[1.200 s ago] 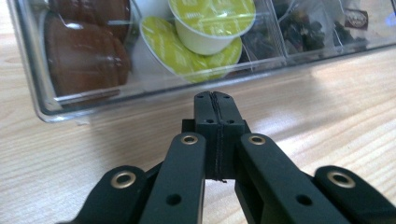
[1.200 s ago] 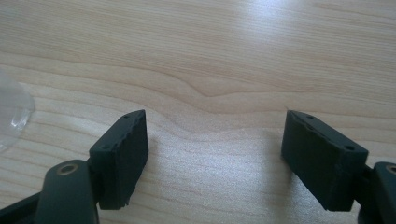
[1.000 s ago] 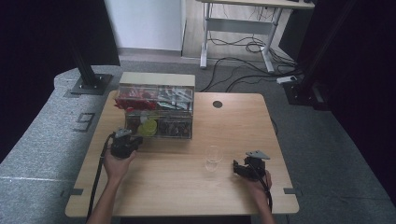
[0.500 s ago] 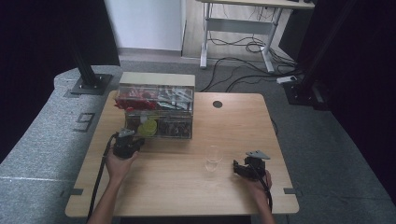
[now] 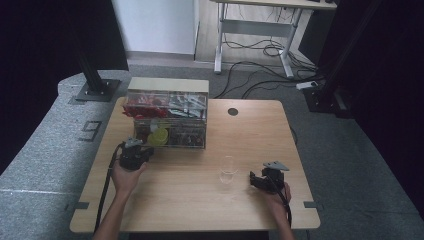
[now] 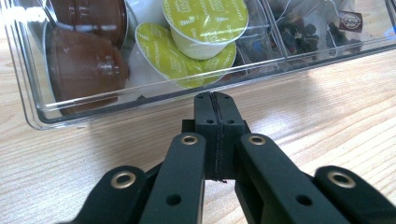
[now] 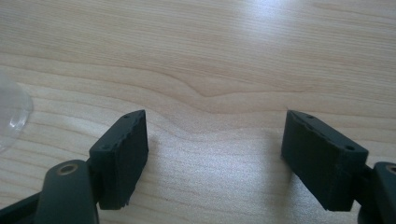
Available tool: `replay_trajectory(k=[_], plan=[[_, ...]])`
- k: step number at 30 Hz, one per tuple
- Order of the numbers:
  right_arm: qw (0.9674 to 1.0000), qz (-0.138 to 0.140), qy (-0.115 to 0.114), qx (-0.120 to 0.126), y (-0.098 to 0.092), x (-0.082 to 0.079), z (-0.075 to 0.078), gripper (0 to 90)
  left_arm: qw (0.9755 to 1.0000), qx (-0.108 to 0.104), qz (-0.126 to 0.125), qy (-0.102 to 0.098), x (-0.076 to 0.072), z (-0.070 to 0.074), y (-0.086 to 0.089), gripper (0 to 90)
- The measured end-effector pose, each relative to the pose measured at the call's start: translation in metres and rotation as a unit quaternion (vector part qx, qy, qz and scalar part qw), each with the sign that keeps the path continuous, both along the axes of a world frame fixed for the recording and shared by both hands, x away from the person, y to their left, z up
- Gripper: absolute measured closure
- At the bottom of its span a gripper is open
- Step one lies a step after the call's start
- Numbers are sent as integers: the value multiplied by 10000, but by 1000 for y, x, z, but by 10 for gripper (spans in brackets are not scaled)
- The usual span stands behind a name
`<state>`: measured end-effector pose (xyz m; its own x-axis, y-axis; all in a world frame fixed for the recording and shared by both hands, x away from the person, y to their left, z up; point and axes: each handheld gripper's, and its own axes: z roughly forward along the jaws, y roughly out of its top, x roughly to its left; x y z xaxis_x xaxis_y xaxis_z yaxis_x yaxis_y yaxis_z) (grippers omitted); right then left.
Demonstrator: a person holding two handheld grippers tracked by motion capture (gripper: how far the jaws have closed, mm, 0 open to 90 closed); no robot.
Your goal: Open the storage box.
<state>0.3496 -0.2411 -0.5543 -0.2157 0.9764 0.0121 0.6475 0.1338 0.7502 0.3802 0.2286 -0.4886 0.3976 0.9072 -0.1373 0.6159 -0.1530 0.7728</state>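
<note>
A clear plastic organizer stands at the back left of the wooden table. Its lower drawer is pulled out. The drawer holds green coffee capsules, brown capsules and tea bags. My left gripper rests on the table just in front of that drawer, its jaws shut with nothing between them. My right gripper lies at the front right, open over bare wood. It points towards an empty clear glass, whose edge shows at the left.
The organizer's upper level holds red and silver packets. A round cable hole sits near the table's back edge. Bare wood stretches between the two hands and along the front. A desk frame and cables stand on the floor behind.
</note>
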Motion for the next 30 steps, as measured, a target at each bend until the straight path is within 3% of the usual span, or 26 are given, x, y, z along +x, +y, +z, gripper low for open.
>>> replay_trajectory(k=[12,14,15,30], plan=[[10000,-1,1,0,0,0,0,231,9999,-48,6,-116,-4,5,0,900],[10000,-1,1,0,0,0,0,232,9999,-38,-2,-158,-5,6,0,900],[10000,-1,1,0,0,0,0,232,9995,-16,95,-302,-6,8,0,900],[10000,-3,1,0,0,0,0,231,9994,-58,5,-346,-3,27,2,900]])
